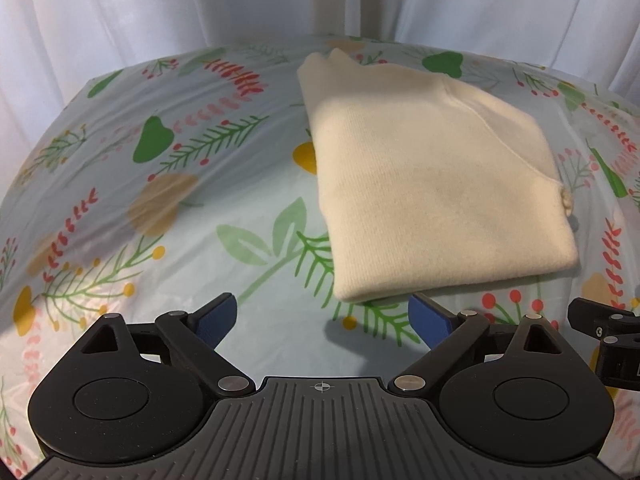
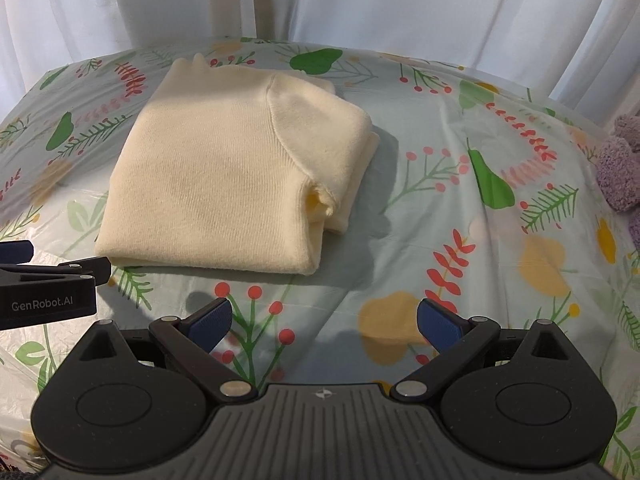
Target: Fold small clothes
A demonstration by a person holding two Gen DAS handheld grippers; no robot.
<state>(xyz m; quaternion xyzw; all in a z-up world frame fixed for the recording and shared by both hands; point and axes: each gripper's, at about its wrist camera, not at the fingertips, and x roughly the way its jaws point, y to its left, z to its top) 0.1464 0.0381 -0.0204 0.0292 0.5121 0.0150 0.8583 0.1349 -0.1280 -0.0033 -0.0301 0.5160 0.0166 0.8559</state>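
1. White curtains (image 1: 120, 20) hang behind a table covered with a pale blue plastic cloth printed with leaves and berries (image 1: 200, 220); on it lies a cream knitted sweater, folded into a thick rectangle (image 1: 420, 184), also seen in the right wrist view (image 2: 224, 168).
2. The left gripper (image 1: 323, 320) hovers just short of the sweater's near edge, its blue pads spread wide and empty; the right gripper (image 2: 324, 322) is likewise wide and empty, the sweater ahead and to its left.
3. A purple fuzzy garment (image 2: 620, 168) waits at the right edge.
4. The knit looks soft, light and limp; layers may slide apart, so pinching all layers at a near corner seems safest; the loose sleeve end (image 2: 320, 200) could spill out.
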